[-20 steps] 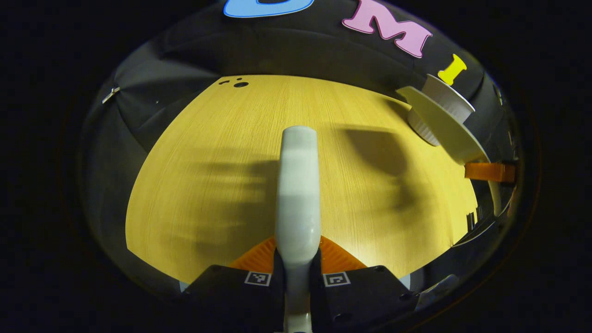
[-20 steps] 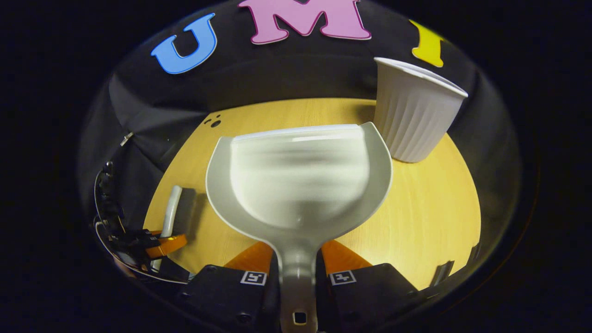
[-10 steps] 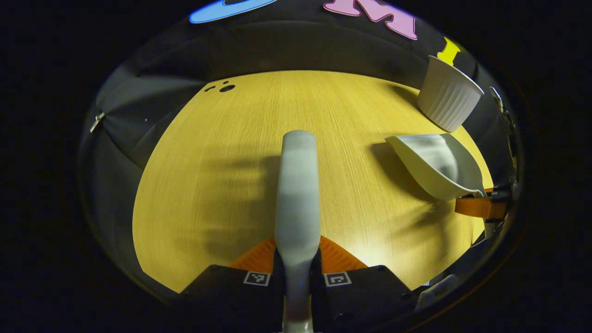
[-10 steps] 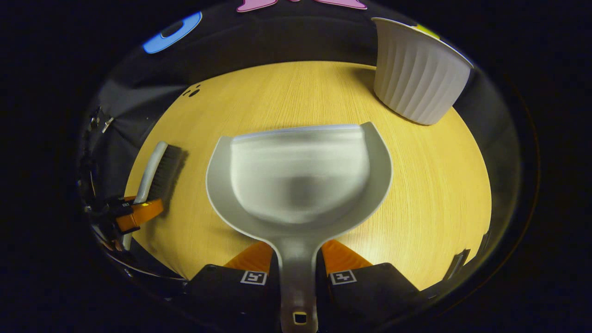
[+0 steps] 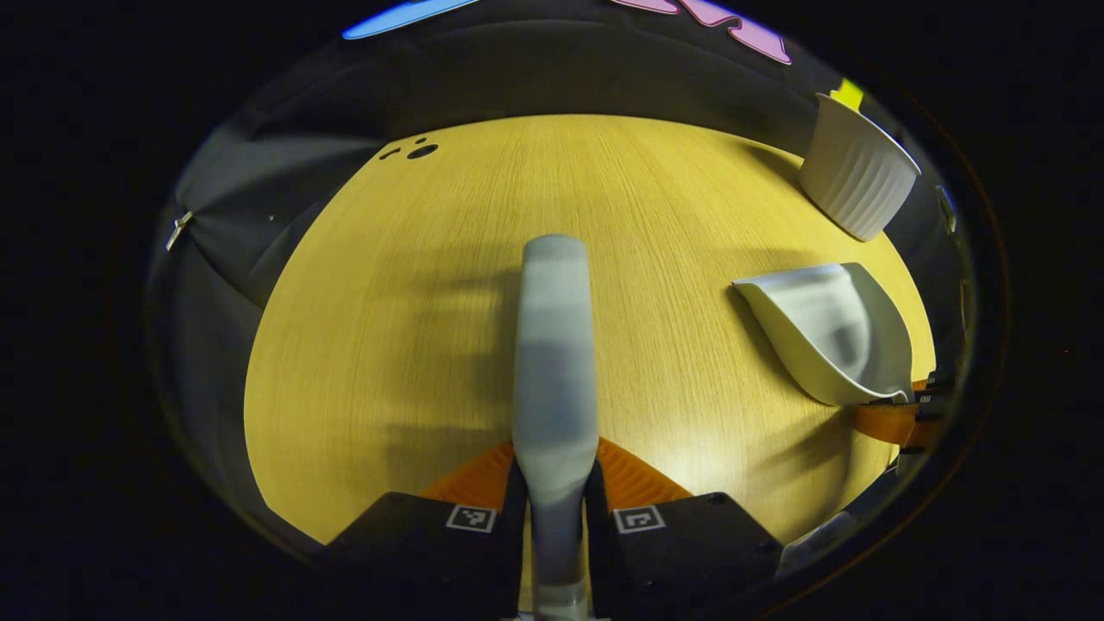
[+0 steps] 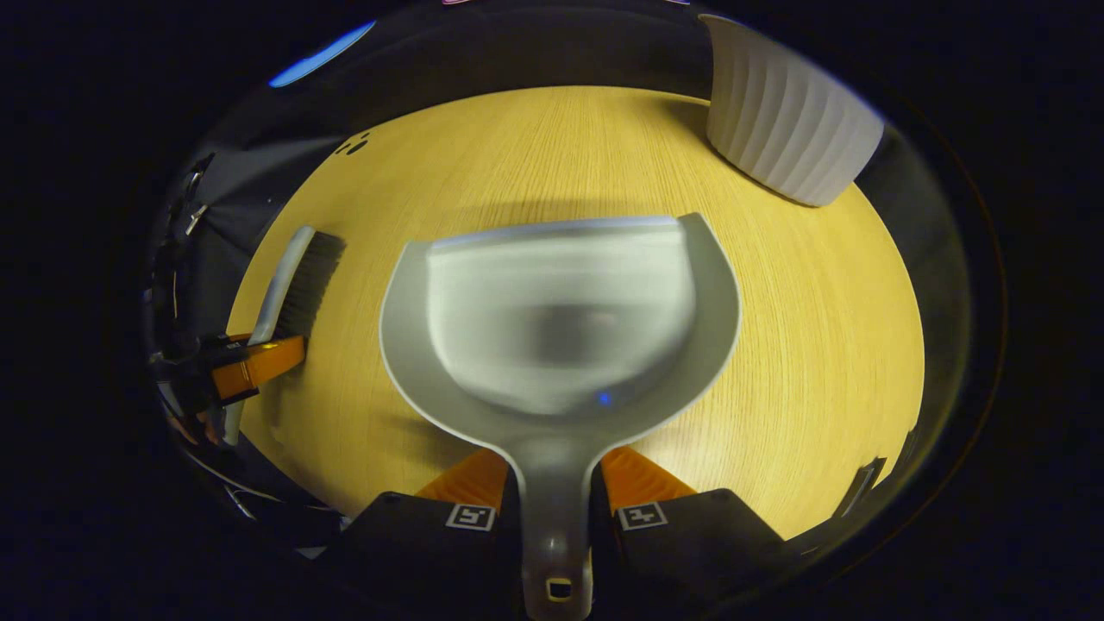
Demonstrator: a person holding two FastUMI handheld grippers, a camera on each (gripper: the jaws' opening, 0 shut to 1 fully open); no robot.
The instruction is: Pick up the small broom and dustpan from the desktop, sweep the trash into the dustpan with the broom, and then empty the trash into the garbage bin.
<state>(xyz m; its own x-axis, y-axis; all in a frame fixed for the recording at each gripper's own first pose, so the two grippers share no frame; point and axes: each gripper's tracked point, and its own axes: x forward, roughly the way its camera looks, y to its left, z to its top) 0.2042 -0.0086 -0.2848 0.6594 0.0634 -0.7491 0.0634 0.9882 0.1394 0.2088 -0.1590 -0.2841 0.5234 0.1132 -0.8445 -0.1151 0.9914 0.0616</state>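
The left gripper [image 5: 556, 483] is clenching the broom [image 5: 556, 345], which is reaching straight ahead of its jaws over the wooden desktop [image 5: 414, 328], while the right gripper [image 6: 556, 492] is gripping the dustpan [image 6: 561, 328] by its handle, pan ahead of the jaws, garbage bin [image 6: 789, 138] beyond to their right.

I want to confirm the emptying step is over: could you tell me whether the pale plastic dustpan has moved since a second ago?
Yes. In the left gripper view the pale plastic dustpan has dropped away from the white ribbed garbage bin, toward the wooden desktop.
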